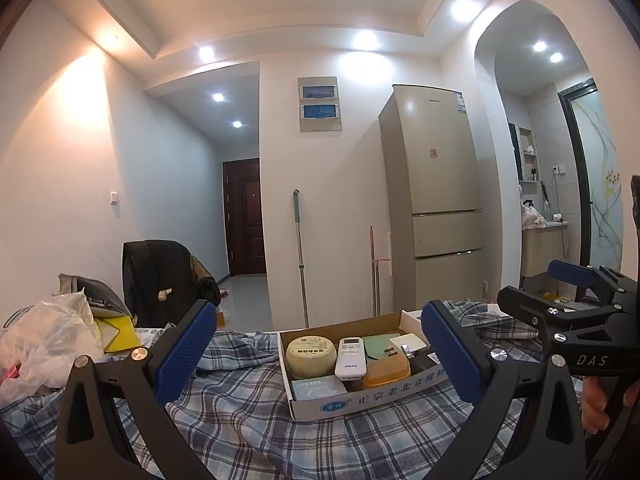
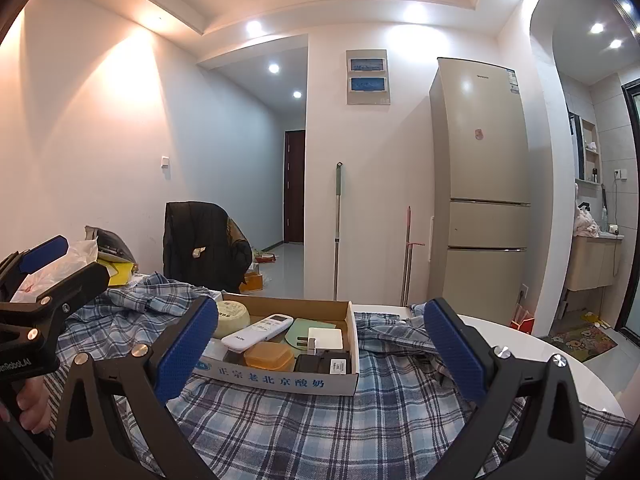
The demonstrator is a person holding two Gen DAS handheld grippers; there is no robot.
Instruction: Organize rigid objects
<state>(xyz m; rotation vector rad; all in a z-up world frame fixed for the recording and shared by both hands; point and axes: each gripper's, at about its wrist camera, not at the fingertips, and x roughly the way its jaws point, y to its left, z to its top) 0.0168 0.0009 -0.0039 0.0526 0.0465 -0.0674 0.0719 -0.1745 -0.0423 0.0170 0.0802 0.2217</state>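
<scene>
A shallow cardboard box lies on a blue plaid cloth. In it are a round pale-yellow tin, a white remote control, an orange lidded box, a green card, a white square adapter and a black charger. My left gripper is open and empty, short of the box. My right gripper is open and empty, short of the box; it also shows at the right of the left wrist view.
A plastic bag, yellow packets and a chair with a dark jacket stand at the left. A mop and a fridge stand by the far wall. The white table rim curves at right.
</scene>
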